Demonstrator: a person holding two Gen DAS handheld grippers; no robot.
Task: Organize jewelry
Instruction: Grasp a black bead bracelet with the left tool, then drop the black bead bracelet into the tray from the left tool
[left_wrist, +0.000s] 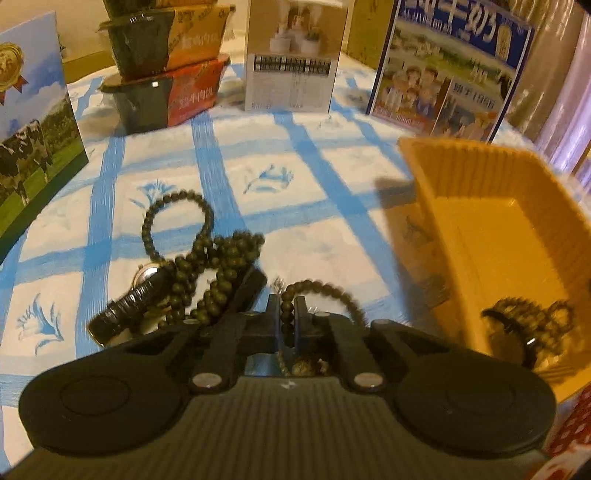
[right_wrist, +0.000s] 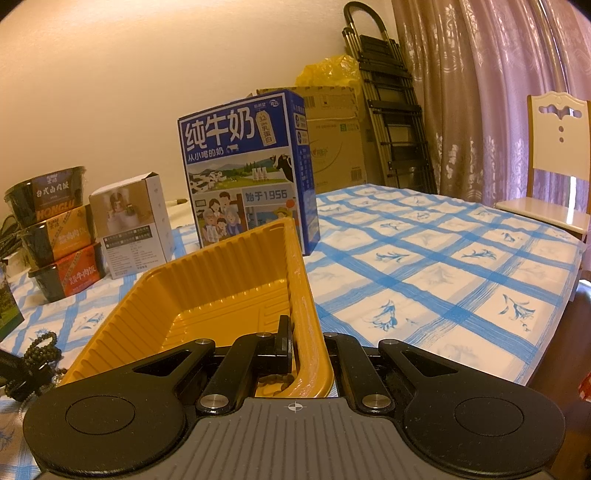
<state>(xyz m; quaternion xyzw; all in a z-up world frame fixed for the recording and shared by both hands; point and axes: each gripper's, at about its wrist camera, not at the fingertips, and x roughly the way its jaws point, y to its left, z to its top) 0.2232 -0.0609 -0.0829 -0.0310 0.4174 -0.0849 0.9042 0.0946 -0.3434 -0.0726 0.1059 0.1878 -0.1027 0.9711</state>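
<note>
My left gripper (left_wrist: 285, 306) is shut on a dark bead bracelet (left_wrist: 325, 290), whose loop arcs out to the right of the fingers. To its left lie a heap of dark bead strands (left_wrist: 218, 266), a single bead bracelet (left_wrist: 177, 221) and a black-strapped watch (left_wrist: 136, 299). A yellow ribbed tray (left_wrist: 498, 236) stands to the right with dark beads and a black band (left_wrist: 532, 317) inside. In the right wrist view my right gripper (right_wrist: 299, 332) is shut on the tray's right wall (right_wrist: 306, 295). Its outer finger is hidden behind that wall.
On the blue-checked tablecloth (right_wrist: 443, 266) stand a blue milk carton box (right_wrist: 243, 166), a white box (right_wrist: 129, 225), stacked food bowls (right_wrist: 55, 229) and a cow-print box (left_wrist: 33, 122). A chair (right_wrist: 554, 173) stands at the table's far right edge.
</note>
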